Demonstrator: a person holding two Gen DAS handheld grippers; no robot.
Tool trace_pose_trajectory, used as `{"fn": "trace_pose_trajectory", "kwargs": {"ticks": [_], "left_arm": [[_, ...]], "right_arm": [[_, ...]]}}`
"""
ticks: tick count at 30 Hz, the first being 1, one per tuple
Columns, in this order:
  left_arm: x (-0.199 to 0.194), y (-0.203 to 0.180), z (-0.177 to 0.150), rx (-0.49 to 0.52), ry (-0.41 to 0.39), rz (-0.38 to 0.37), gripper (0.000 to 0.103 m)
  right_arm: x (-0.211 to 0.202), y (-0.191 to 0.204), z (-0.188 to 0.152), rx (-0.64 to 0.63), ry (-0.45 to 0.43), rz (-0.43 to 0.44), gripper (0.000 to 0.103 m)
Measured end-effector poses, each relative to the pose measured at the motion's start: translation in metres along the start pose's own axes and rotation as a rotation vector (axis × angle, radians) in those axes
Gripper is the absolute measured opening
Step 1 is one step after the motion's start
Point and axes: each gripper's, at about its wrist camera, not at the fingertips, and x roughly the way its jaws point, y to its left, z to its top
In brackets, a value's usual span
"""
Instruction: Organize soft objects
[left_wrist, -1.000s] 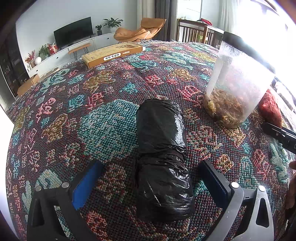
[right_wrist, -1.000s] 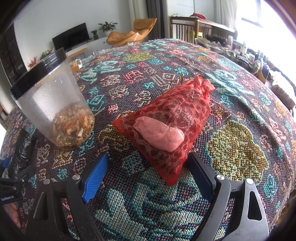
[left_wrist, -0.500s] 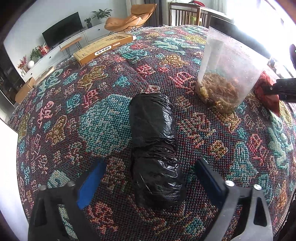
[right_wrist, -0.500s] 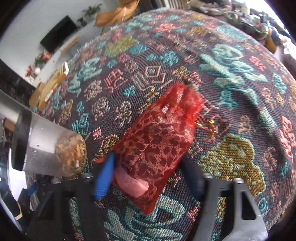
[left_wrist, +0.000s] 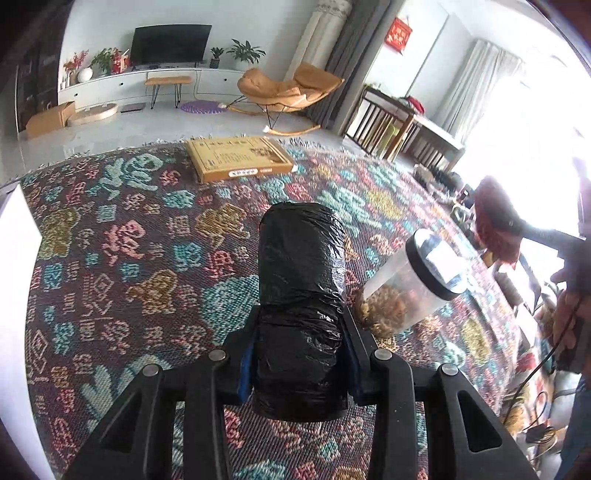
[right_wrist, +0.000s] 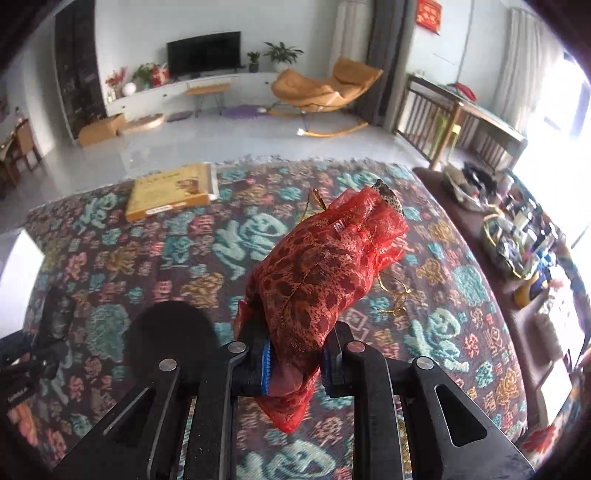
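The left gripper (left_wrist: 300, 354) has just been closing and now pinches the lower part of a black plastic roll (left_wrist: 301, 295) between its blue-padded jaws, with the roll's upper end sticking out forward, clear of the patterned cloth (left_wrist: 110, 258) that covers the table. The right gripper (right_wrist: 295, 360) has likewise just been closing, and its jaws clamp the lower end of a red mesh bag (right_wrist: 317, 273), which stands out forward from the fingers with its gathered mouth at the far end and a gold drawstring (right_wrist: 397, 295) trailing beside it. A pale pink bundle (right_wrist: 286, 380) shows through the mesh just between the pads. In the left wrist view the red mesh bag appears again far to the right, held up in the bright window light, and a person's hand (left_wrist: 569, 314) shows at the right edge. A clear plastic jar (left_wrist: 410, 291) with a black rim stands on the cloth just right of the black roll, with brownish dried bits in its bottom; in the right wrist view it is seen from above as a dark round top. A flat yellow box (left_wrist: 238, 158) lies at the far edge of the cloth. Beyond the table are a tan rocking chair (right_wrist: 325, 88) and a television (right_wrist: 203, 53) on a white cabinet.
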Motion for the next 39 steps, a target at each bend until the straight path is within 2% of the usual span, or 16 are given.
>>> {"fn": "trace_pose_trajectory", "kwargs": {"ticks": [3, 6, 10, 13, 15, 17, 19, 21, 24, 29, 32, 36, 39], "left_arm": [[-0.059, 0.033, -0.01, -0.041, -0.035, 0.008, 0.038], [-0.121, 0.081, -0.031, -0.08, -0.054, 0.088, 0.038], [-0.201, 0.157, -0.069, -0.144, -0.063, 0.282, 0.038], [-0.236, 0.212, -0.099, -0.176, -0.032, 0.466, 0.043], [-0.243, 0.245, -0.118, -0.216, 0.027, 0.551, 0.062], [-0.246, 0.264, -0.135, -0.244, 0.052, 0.574, 0.07], [-0.251, 0.269, -0.146, -0.241, 0.047, 0.588, 0.077], [-0.255, 0.267, -0.155, -0.236, 0.031, 0.6, 0.085], [-0.265, 0.263, -0.163, -0.237, 0.003, 0.614, 0.088], [-0.281, 0.246, -0.167, -0.233, -0.042, 0.67, 0.091], [-0.288, 0.238, -0.166, -0.278, -0.062, 0.682, 0.097], [-0.289, 0.23, -0.167, -0.319, -0.07, 0.727, 0.097], [-0.288, 0.223, -0.169, -0.305, -0.07, 0.746, 0.097]], "right_arm": [[-0.031, 0.084, 0.0, -0.085, -0.011, 0.161, 0.021], [-0.052, 0.18, -0.008, -0.139, -0.005, 0.375, 0.021], [-0.074, 0.305, -0.033, -0.214, 0.047, 0.633, 0.022], [-0.082, 0.382, -0.063, -0.287, 0.102, 0.741, 0.023], [-0.079, 0.421, -0.086, -0.321, 0.145, 0.757, 0.025], [-0.067, 0.445, -0.107, -0.318, 0.214, 0.774, 0.038], [-0.051, 0.462, -0.124, -0.302, 0.298, 0.81, 0.067], [-0.044, 0.47, -0.134, -0.301, 0.326, 0.808, 0.067], [-0.046, 0.469, -0.135, -0.33, 0.315, 0.793, 0.067], [-0.063, 0.463, -0.131, -0.405, 0.24, 0.703, 0.067], [-0.067, 0.459, -0.132, -0.433, 0.22, 0.657, 0.067], [-0.068, 0.458, -0.131, -0.462, 0.214, 0.608, 0.069], [-0.068, 0.459, -0.132, -0.474, 0.22, 0.588, 0.069]]}}
